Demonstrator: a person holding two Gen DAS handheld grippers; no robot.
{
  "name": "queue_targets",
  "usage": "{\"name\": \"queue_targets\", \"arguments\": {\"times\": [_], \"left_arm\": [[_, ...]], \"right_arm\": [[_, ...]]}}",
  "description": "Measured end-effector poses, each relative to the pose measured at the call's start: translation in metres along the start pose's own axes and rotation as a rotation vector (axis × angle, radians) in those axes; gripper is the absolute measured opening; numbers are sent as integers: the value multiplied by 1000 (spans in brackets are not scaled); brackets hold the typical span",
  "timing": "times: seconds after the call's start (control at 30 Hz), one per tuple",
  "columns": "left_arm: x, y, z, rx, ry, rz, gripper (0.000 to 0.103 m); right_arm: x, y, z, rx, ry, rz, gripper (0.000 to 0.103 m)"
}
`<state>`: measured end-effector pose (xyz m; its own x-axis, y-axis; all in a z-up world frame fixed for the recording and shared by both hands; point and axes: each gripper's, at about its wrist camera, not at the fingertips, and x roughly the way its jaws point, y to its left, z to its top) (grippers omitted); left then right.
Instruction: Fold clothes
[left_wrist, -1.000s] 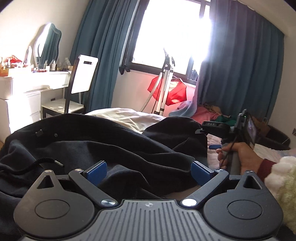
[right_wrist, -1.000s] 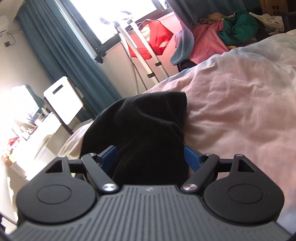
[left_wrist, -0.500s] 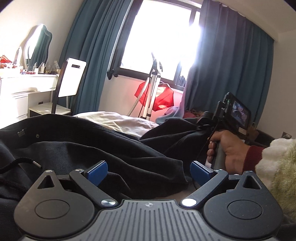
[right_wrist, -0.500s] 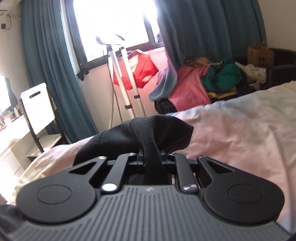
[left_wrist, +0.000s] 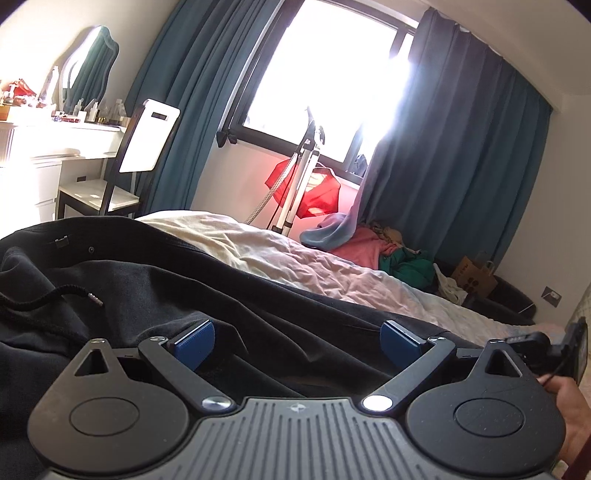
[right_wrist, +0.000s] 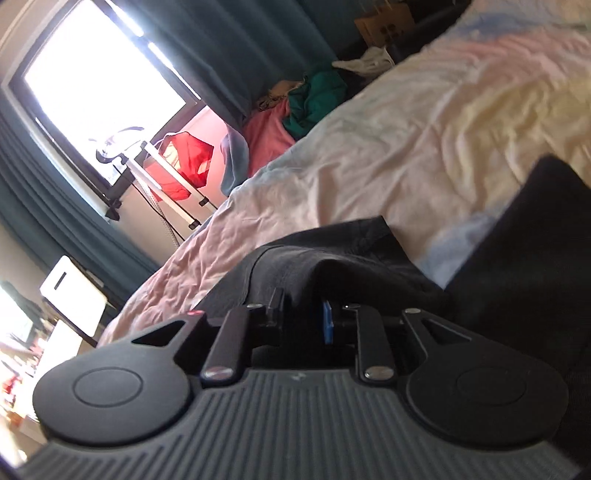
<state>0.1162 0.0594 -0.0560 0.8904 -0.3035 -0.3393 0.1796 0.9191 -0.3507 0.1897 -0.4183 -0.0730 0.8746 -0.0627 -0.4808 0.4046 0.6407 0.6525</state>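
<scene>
A black hooded sweatshirt (left_wrist: 155, 288) lies crumpled over the bed, its drawstring (left_wrist: 55, 297) at the left. My left gripper (left_wrist: 297, 339) hovers just above the sweatshirt, open, its blue pads (left_wrist: 195, 341) wide apart with nothing between them. In the right wrist view my right gripper (right_wrist: 301, 315) is shut on a raised fold of the black sweatshirt (right_wrist: 332, 254); one blue pad (right_wrist: 327, 325) shows beside the pinched cloth. More black cloth (right_wrist: 524, 258) fills the right side. The right gripper's body (left_wrist: 570, 345) and the person's hand (left_wrist: 570, 406) sit at the left view's far right edge.
The pale rumpled bed sheet (right_wrist: 424, 122) stretches beyond the sweatshirt. A pile of pink and green clothes (left_wrist: 388, 254) lies by the curtain. A stand with a red garment (left_wrist: 306, 184) is under the window. A white chair (left_wrist: 147, 140) and a dressing table (left_wrist: 37, 147) stand at the left.
My right gripper went from open around the black cloth to shut on it, then carried the fold down and rightwards. The left gripper stayed open over the sweatshirt.
</scene>
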Motion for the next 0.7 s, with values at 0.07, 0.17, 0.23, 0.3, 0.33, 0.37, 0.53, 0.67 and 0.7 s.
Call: {"name": "queue_targets", "arguments": {"times": [0.07,0.17,0.23,0.3,0.33,0.37,0.53,0.67,0.7], "left_arm": [[-1,2,-2,-33,18,3,98],[1,5,-6,-96,64,-4,98],[4,5,-8,-121,87,-11,98],[10,2,-10,-111,95,-6,98],[13,1,-11,-104,98,-4,98],[16,-1,-13,-98,102,-1,98],[31,-8,-18,-66,119,13,98],[43,-13,-22,-41,133,23,98],[46,-15,-23,-34,136,26,98]], "right_arm": [[-6,-18,-7,93,25,71,51],[-8,-32,-12,216,47,212,77],[-3,-35,-14,294,53,294,77],[12,-40,-16,390,67,320,82],[19,-42,-18,437,74,333,88],[28,-44,-18,478,84,339,88],[75,-51,-3,532,56,268,88],[94,-43,40,476,-48,89,71],[101,-38,53,434,-45,31,42]]}}
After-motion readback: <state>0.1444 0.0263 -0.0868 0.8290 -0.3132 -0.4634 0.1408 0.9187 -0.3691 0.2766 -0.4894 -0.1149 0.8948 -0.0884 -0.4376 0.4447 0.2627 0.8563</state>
